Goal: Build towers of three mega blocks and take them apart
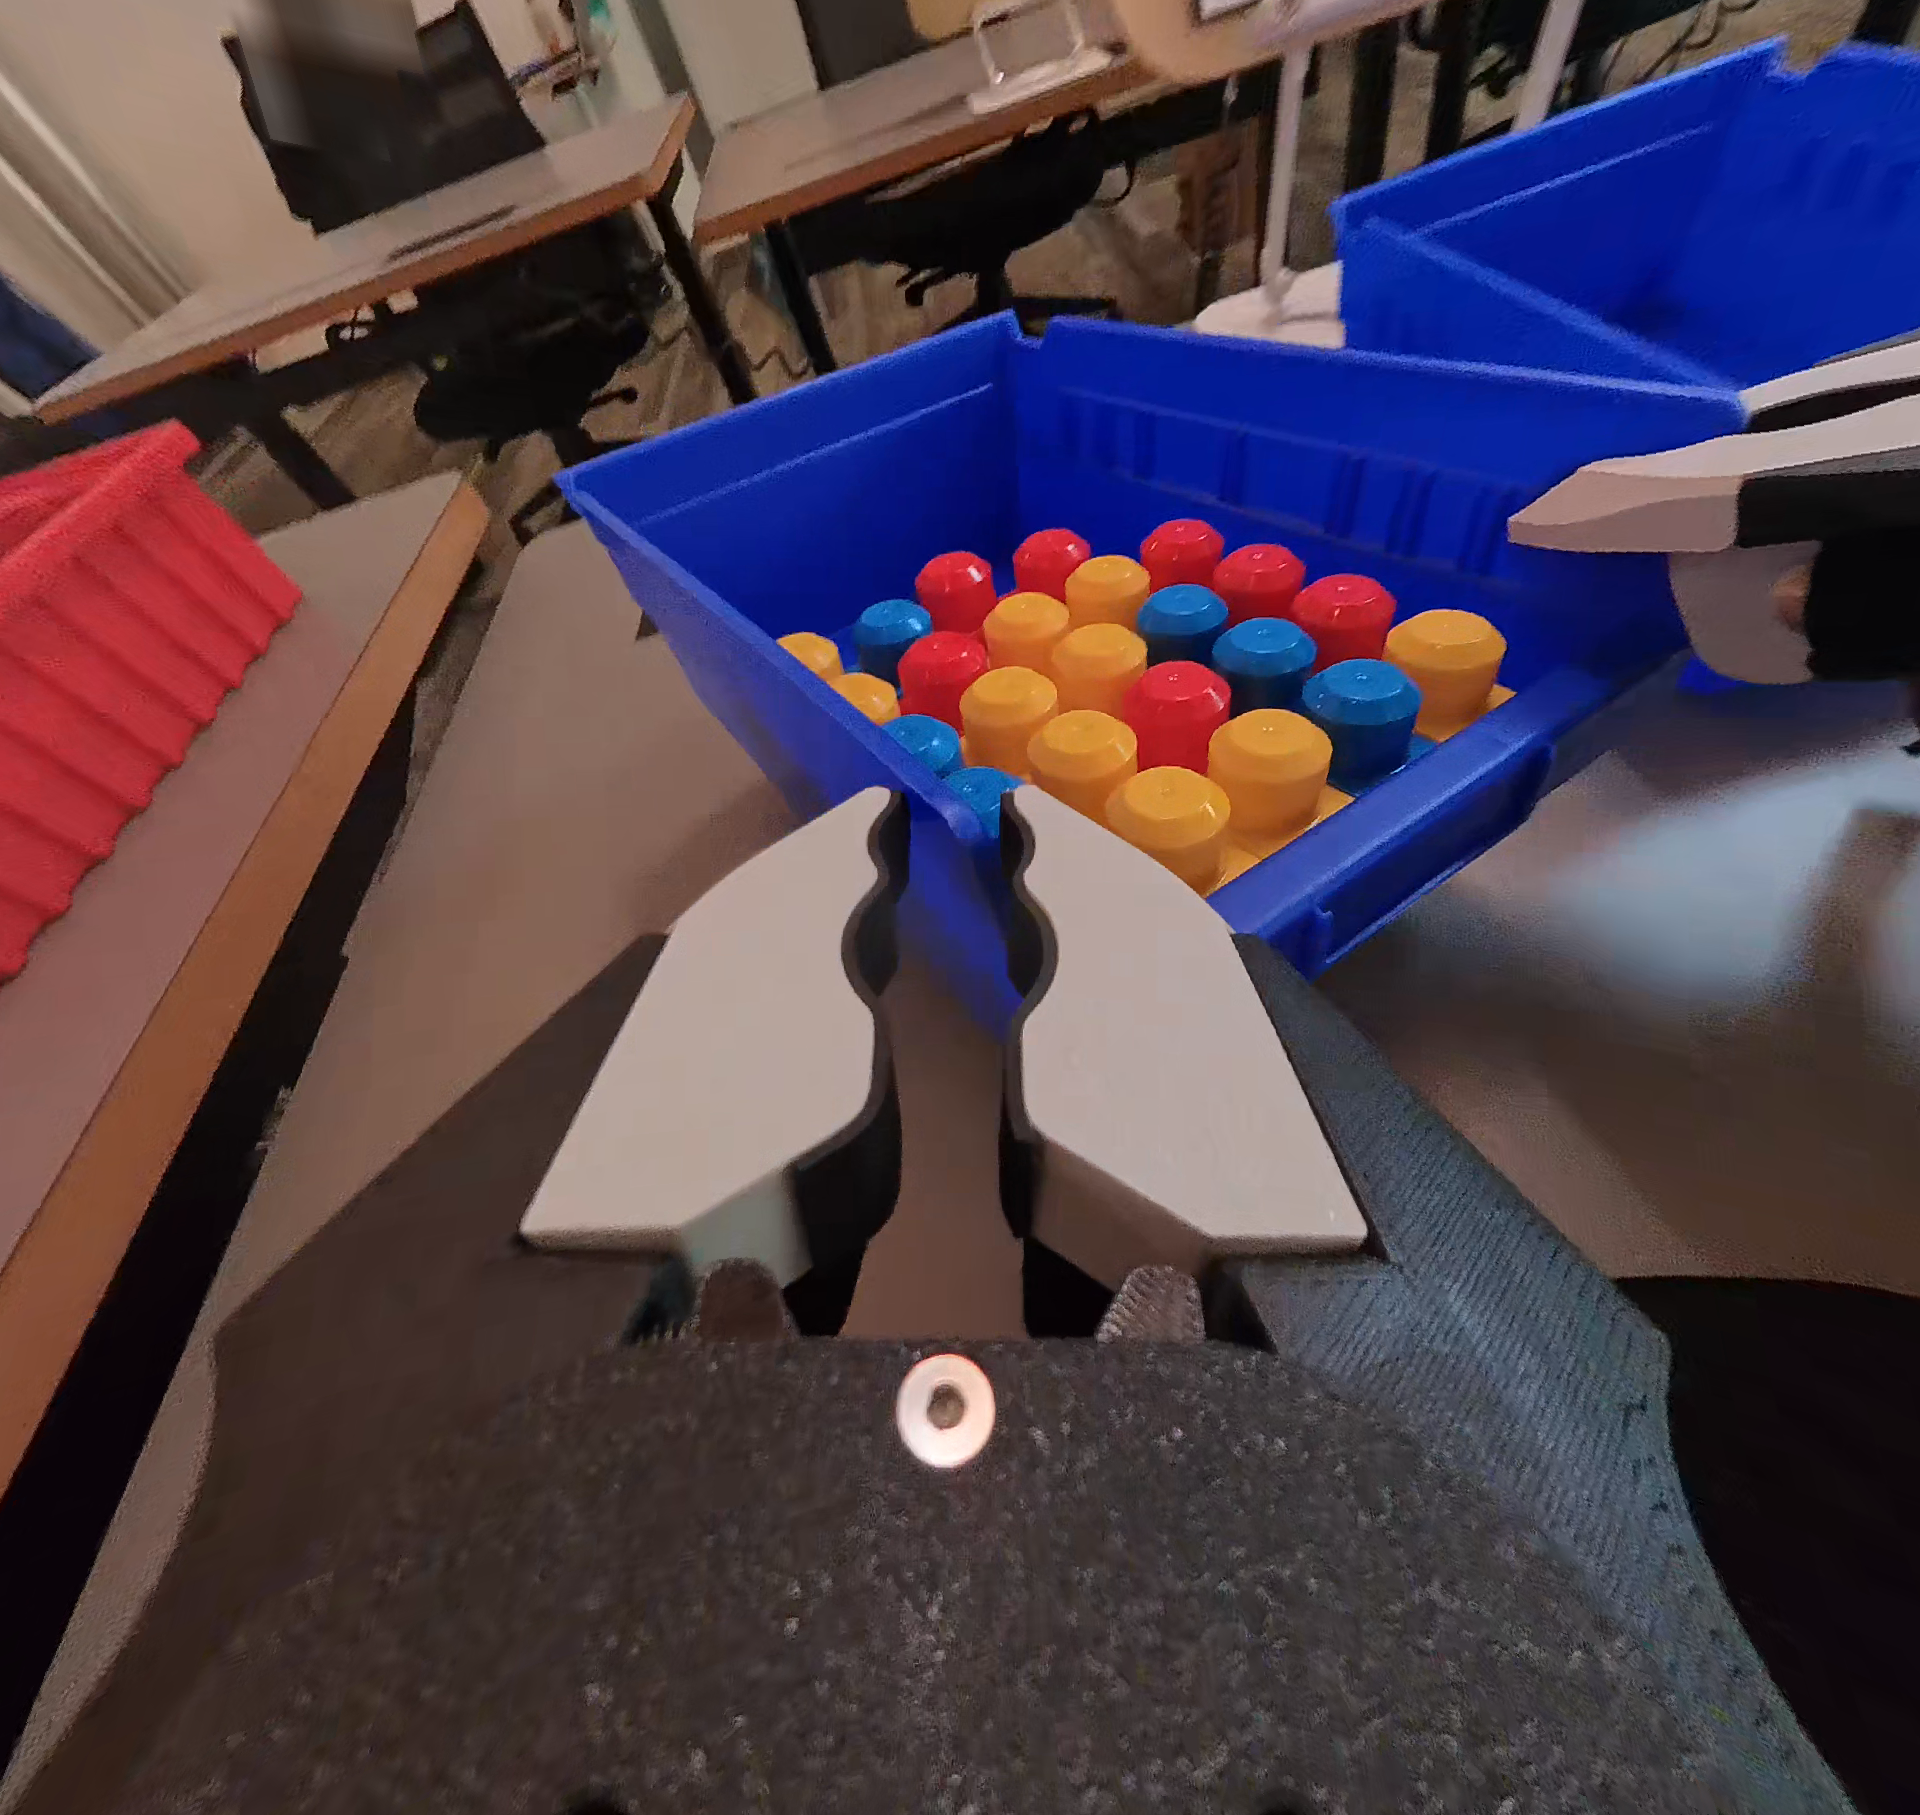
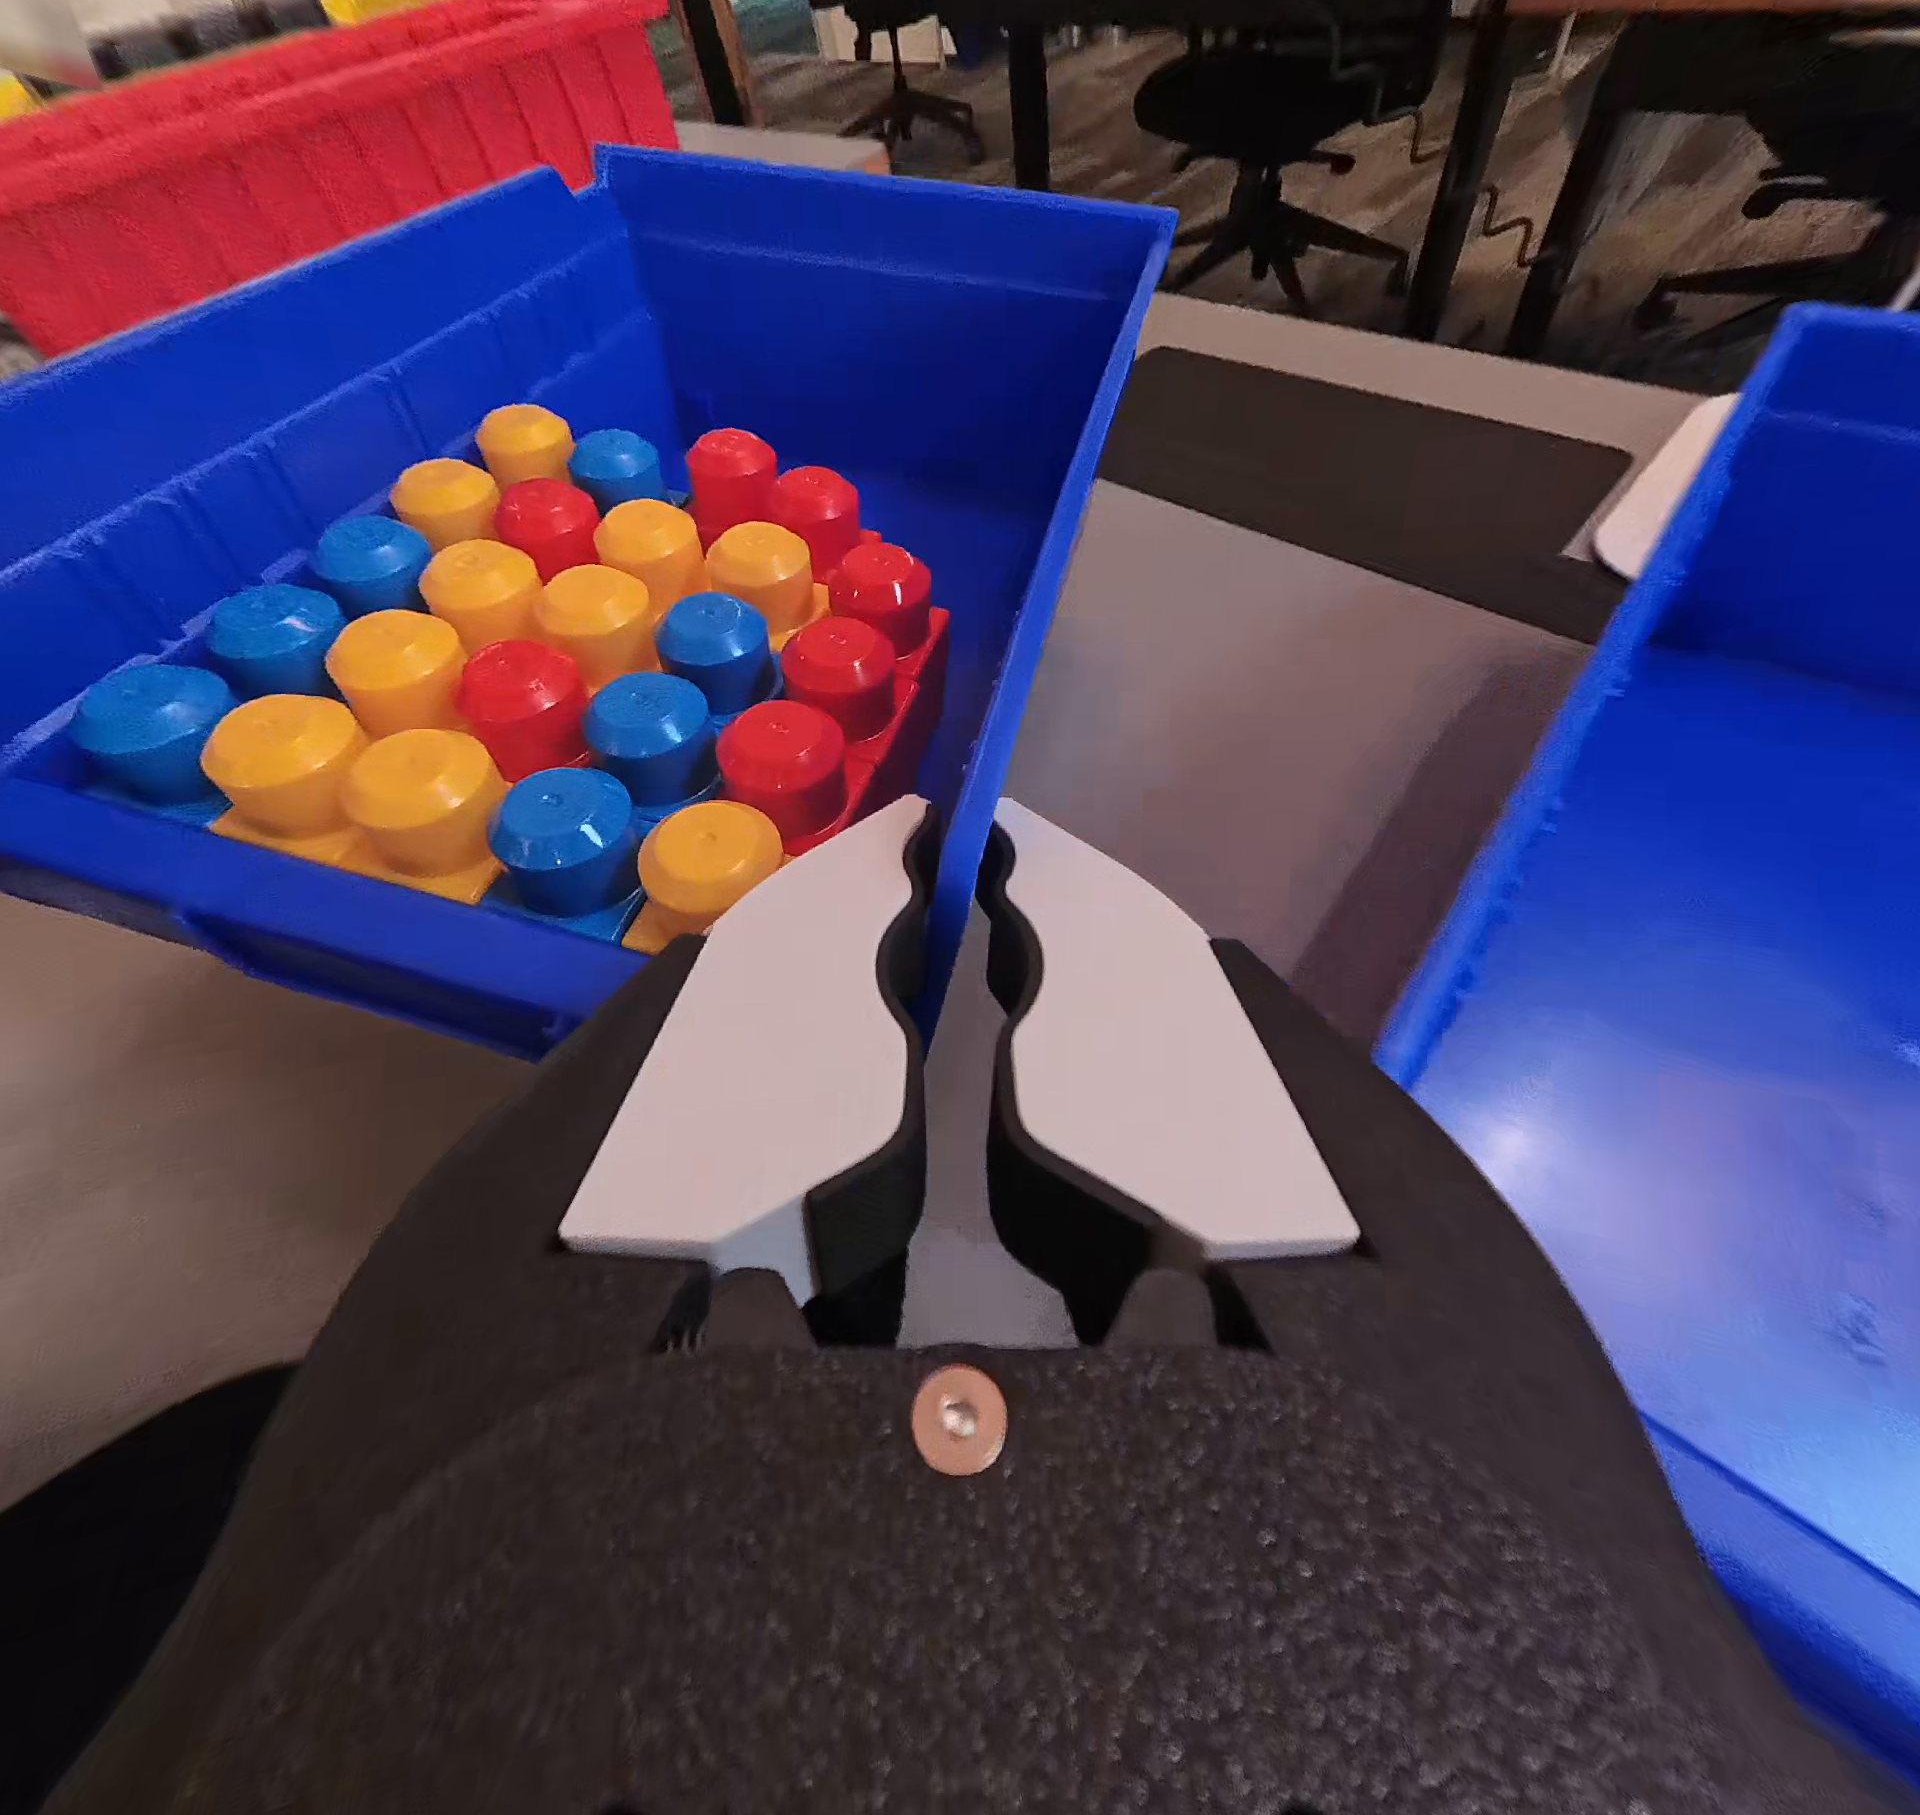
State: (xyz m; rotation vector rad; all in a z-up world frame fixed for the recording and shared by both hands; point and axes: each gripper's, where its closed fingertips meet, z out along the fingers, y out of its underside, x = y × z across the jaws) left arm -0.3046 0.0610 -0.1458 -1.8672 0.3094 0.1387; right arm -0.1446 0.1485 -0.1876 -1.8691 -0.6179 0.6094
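Note:
A blue bin [image 1: 831, 518] sits on the grey table, packed with red, yellow and blue mega blocks [image 1: 1101, 664] standing studs up. My left gripper [image 1: 951, 815] is shut on the bin's near left wall, which passes between its fingers. My right gripper [image 2: 961, 820] is shut on the bin's [image 2: 831, 311] right wall, with the blocks [image 2: 582, 612] just to its left. The right gripper also shows in the left wrist view [image 1: 1631, 461] at the bin's far right wall. Neither gripper holds a block.
A second blue bin [image 1: 1662, 238], empty, stands to the right [image 2: 1714, 830]. A red ribbed bin [image 1: 104, 674] stands to the left [image 2: 312, 155]. Desks and office chairs [image 2: 1257, 124] lie beyond the table edge. The grippers' ends are close to 20 cm from one another.

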